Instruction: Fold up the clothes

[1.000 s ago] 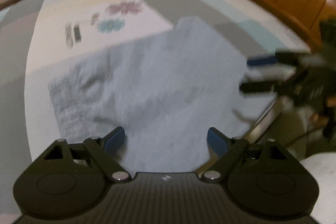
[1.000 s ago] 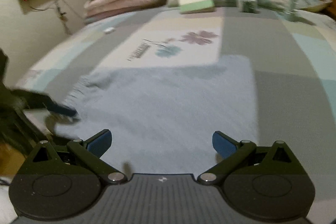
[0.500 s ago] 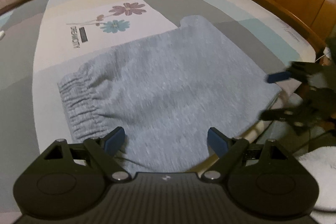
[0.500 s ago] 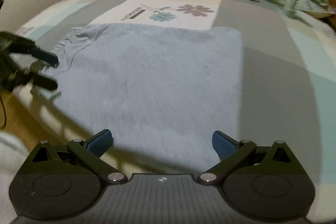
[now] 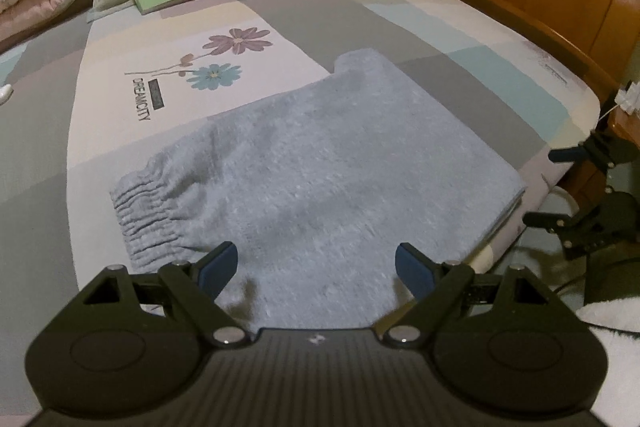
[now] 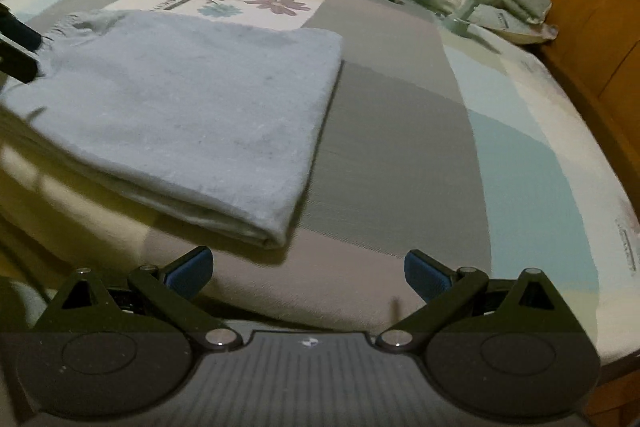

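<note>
Currently the folded blue garment (image 5: 320, 179) lies flat on the bed (image 5: 400, 23) near its edge. Left tongs (image 5: 316, 265) hover spread wide over it, empty; right tongs (image 6: 308, 269), also spread, hang just beside its corner.

Black jaws, blue pads (image 5: 218, 264)
</note>
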Tool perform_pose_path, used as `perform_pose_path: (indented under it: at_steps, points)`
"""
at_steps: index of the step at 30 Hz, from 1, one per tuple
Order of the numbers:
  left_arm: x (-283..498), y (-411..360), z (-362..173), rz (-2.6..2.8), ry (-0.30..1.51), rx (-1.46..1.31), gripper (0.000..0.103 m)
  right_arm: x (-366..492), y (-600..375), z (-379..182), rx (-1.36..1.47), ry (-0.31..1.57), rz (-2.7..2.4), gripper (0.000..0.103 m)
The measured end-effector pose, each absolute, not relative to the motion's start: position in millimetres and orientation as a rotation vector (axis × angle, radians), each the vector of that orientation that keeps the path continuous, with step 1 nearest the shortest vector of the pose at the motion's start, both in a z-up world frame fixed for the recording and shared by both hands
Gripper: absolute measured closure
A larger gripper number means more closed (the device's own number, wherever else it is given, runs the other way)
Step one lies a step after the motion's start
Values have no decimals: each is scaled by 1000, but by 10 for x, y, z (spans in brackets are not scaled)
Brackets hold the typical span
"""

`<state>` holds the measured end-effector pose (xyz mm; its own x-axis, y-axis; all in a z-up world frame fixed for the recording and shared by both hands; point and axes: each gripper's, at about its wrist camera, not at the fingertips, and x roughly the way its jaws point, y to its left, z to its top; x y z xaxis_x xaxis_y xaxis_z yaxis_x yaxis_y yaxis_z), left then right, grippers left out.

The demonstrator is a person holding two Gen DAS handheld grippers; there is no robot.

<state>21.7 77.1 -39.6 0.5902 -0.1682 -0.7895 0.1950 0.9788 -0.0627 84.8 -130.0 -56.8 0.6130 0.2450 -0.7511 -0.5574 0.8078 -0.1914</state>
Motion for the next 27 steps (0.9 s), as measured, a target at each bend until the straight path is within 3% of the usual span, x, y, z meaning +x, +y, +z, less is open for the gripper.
perform_pose_path:
  at_steps: [6,14,22,27]
  points:
    - [194,734,-350,-197,910,45,17,1012,-1313,-655,-482,740,421,0]
    - [252,737,-388,-196,926,46,17,1041,-1690,-633,-275,785,338,0]
    - [269,661,-379,-227,922,56,17,944,-1536,-343,-317,698,408,0]
    - [342,231,-339,-359,883,216,17,907,-1504,-284,-284,698,401,0]
